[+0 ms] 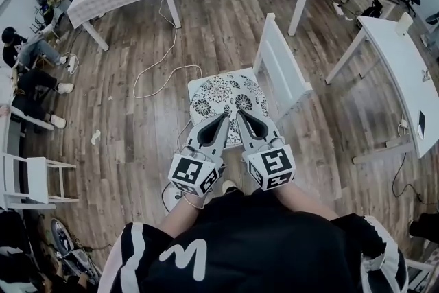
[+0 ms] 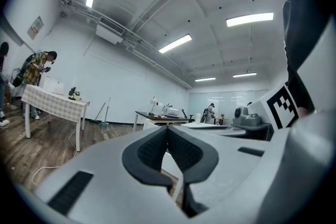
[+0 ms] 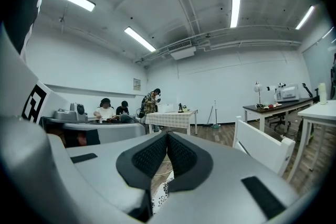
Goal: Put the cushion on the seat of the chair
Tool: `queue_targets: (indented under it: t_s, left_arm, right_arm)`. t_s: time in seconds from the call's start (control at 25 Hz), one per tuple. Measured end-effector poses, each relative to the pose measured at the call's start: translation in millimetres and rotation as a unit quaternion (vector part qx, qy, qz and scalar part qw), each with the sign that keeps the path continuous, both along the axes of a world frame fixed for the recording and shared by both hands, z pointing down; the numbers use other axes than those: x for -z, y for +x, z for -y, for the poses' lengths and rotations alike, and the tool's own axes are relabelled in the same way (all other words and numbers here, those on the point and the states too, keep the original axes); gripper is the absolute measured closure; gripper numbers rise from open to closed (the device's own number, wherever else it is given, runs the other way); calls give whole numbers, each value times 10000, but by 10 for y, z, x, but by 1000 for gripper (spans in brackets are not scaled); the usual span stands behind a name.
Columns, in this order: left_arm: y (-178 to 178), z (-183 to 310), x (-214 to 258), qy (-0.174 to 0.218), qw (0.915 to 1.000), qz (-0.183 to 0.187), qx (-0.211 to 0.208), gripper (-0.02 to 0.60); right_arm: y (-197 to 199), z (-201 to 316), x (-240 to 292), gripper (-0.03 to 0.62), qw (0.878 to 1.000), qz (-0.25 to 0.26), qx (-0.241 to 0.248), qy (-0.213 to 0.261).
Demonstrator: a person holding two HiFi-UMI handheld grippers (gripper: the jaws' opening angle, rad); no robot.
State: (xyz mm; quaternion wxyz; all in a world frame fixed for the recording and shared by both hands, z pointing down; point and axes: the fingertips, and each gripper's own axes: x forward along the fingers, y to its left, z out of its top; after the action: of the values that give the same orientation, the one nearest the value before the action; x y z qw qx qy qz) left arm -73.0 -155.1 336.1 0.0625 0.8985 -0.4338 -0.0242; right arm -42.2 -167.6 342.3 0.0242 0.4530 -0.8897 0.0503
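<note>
On the chair (image 1: 282,71) seat ahead, the cushion (image 1: 221,97) lies flat with its black-and-white flower print up. It looks close to square, so I can't name a long axis. Its edges sit skewed in the head view, and one side runs along the white backrest at the right. The chair stands on the wood floor (image 1: 137,141), with a white cable (image 1: 162,76) looping just to its left.

I see both grippers held out side by side, pointing level, with their marker cubes nearest the body. They angle slightly inward, so their tips come near each other. The left gripper (image 1: 226,117) has its fingers (image 2: 153,148) closed tip to tip, and I see nothing between them. The right gripper (image 1: 241,112) has its fingers (image 3: 151,156) pressed together in the same way, and they are empty too.

From the head view the two tips overlap the near edge of the cushion. In the right gripper view the flower print shows low down, under the closed fingers, with the backrest off to the right. Neither gripper touches the cushion or the chair.
</note>
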Motion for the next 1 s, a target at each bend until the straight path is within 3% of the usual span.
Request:
queue_targets:
  t_s: [1.0]
  left_arm:
    - [965,-1154,35,4,9992,-125,380,578]
  right_arm:
    - [938,-1167,36,574,9990,-127,439,-10]
